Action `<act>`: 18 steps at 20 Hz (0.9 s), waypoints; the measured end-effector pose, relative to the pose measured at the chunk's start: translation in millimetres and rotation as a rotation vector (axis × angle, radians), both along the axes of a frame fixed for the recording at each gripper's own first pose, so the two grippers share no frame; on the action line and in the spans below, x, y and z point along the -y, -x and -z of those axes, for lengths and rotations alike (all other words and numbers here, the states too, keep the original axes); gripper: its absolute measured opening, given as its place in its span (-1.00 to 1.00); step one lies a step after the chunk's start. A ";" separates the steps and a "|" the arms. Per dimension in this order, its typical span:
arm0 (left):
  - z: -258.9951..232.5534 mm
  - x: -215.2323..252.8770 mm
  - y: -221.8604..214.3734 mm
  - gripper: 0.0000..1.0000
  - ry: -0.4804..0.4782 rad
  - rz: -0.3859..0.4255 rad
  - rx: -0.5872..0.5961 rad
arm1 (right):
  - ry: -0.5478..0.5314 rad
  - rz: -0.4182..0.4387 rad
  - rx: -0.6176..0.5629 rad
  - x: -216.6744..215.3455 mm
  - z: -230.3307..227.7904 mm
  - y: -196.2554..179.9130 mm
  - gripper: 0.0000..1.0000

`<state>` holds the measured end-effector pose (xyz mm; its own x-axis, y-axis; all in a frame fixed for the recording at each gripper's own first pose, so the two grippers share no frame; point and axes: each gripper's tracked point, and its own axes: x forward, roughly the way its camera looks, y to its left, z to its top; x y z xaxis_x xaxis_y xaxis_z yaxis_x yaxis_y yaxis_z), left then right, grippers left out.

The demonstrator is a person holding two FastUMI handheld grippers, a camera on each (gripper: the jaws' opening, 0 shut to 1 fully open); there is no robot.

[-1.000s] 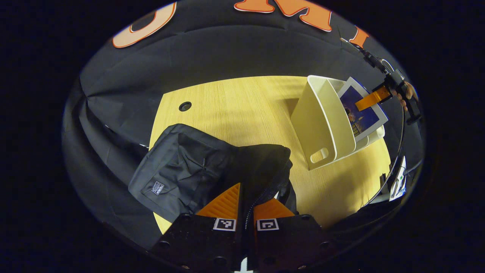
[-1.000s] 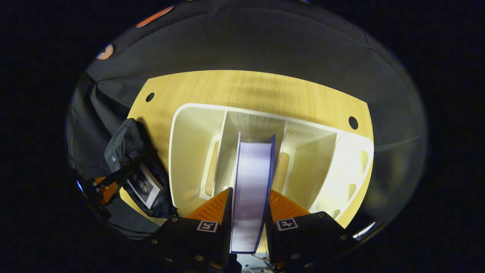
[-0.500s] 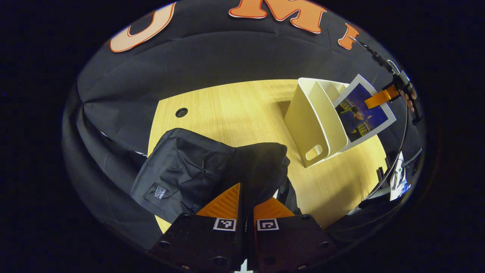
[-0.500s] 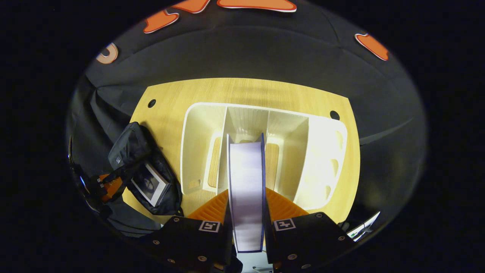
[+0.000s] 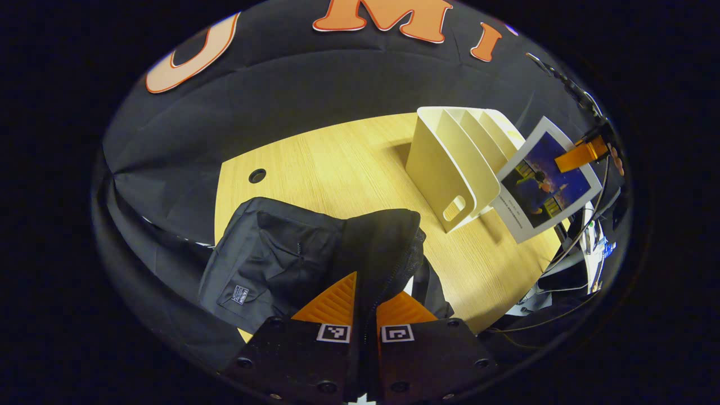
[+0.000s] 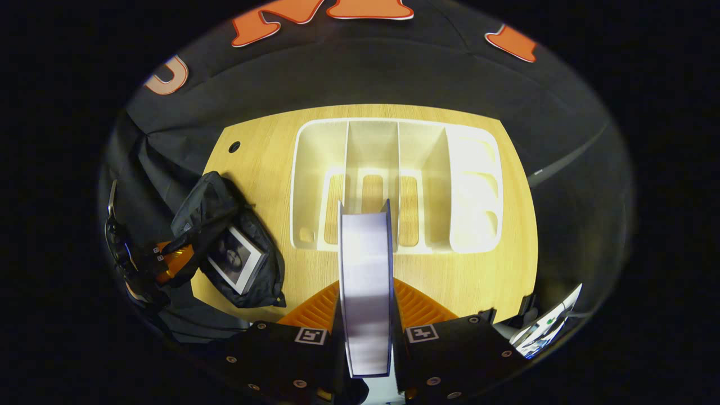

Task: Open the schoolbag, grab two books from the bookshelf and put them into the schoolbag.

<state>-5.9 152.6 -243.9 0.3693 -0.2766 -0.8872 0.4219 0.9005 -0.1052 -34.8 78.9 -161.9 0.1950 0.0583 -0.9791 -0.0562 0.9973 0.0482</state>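
Observation:
The black schoolbag lies on the wooden table, and my left gripper is shut on the raised edge of its opening. In the right gripper view the schoolbag gapes open, with one book inside and the left gripper at its rim. My right gripper is shut on a blue-covered book, seen edge-on in front of the white bookshelf. In the left gripper view that book hangs clear of the bookshelf, held by the right gripper.
The bookshelf's compartments stand open toward me. Cable holes sit in the table's corners. Cables and a small device lie past the table's right edge. Black cloth hangs behind the table.
My right gripper has drawn the blue book up and back out of the bookshelf's middle compartment. The left gripper has kept its hold on the schoolbag's edge.

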 end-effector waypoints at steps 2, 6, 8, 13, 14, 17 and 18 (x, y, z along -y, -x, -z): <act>-0.7 0.3 0.7 -0.88 0.005 0.018 0.000 | -0.002 0.024 -0.003 -0.5 -2.2 16.7 -0.26; 1.2 1.1 0.5 -0.87 0.020 0.052 -0.001 | -0.040 0.082 0.000 -12.2 -8.2 45.8 -0.30; 0.6 0.5 0.5 -0.88 0.025 0.074 -0.001 | -0.077 0.112 0.008 -22.7 -11.0 56.2 -0.31; -3.8 -1.8 -0.7 -0.88 0.055 0.096 -0.014 | -0.280 0.145 0.043 -65.4 -23.6 69.9 -0.30; -5.6 -2.9 -2.3 -0.88 0.062 0.093 -0.018 | -0.305 0.149 0.056 -70.4 -25.7 71.3 -0.31; -13.8 -6.6 -7.1 -0.89 0.073 0.084 -0.022 | -0.396 0.183 0.094 -90.2 -24.3 71.1 -0.31; -16.9 -8.2 -10.1 -0.88 0.070 0.089 -0.013 | -0.435 0.207 0.101 -95.9 -22.7 69.8 -0.31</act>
